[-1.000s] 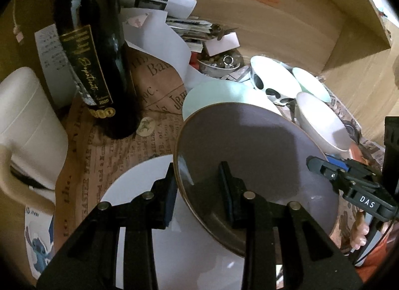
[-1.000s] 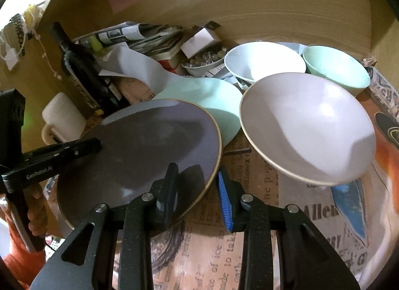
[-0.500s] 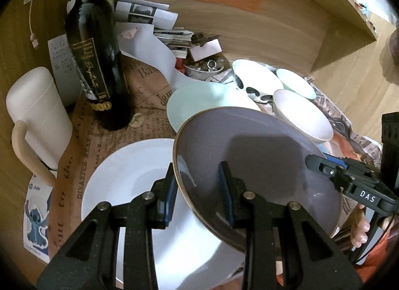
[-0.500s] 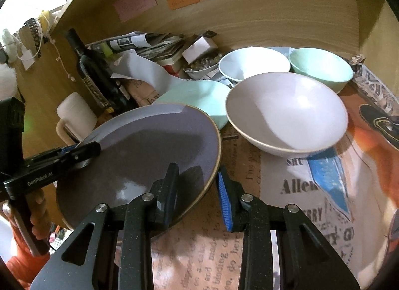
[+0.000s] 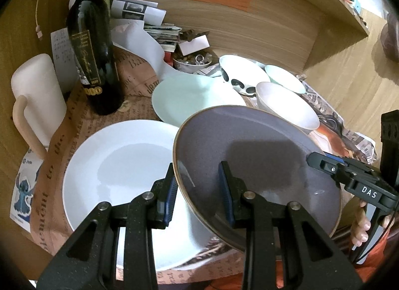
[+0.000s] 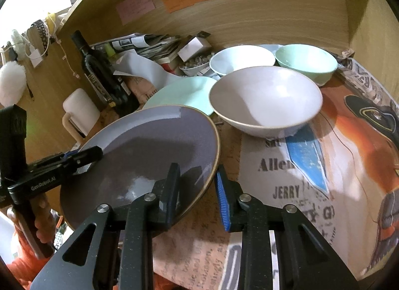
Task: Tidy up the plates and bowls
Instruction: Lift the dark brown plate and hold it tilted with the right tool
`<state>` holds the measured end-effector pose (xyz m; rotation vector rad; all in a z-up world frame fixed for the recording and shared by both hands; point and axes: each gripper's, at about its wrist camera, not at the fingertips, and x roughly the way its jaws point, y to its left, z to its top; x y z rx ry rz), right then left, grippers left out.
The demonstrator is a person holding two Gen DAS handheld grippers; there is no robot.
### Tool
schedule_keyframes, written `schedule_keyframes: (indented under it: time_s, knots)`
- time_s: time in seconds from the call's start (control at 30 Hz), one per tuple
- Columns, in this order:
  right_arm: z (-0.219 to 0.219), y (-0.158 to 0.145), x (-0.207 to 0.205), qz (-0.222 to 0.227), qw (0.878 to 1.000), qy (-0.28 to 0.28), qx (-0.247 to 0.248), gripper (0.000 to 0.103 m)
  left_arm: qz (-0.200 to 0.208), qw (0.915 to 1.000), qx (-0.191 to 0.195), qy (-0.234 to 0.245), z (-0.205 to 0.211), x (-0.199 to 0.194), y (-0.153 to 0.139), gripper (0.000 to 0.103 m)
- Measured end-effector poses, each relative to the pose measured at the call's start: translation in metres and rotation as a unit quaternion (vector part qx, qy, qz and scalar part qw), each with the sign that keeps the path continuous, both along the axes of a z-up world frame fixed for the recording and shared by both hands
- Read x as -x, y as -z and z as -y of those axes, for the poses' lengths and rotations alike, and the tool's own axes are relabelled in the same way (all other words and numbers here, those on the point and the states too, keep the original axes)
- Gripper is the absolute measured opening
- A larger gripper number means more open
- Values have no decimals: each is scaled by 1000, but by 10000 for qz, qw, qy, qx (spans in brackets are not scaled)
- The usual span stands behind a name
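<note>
While rim-gripped, grey plate above white plate

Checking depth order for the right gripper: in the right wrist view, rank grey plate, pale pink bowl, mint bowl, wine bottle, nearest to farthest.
1. grey plate: rim clamped in the right gripper.
2. pale pink bowl: ahead, slightly right.
3. mint bowl at back right and wine bottle at back left: too close to call.

You see a glossy glazed ceramic grey plate, smooth white plate, dark shiny glass bottle, printed paper covering, matt wood-grain back wall.
</note>
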<state>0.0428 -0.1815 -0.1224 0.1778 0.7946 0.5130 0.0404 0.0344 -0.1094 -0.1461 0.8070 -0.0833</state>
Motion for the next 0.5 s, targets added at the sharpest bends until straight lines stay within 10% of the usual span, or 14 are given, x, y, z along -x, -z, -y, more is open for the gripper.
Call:
schedule_keyframes:
  time_s: [0.5]
  knots:
    - [32,15,6,-223,9996,123,82,26,-141,9998,7,158,37,7,15,32]
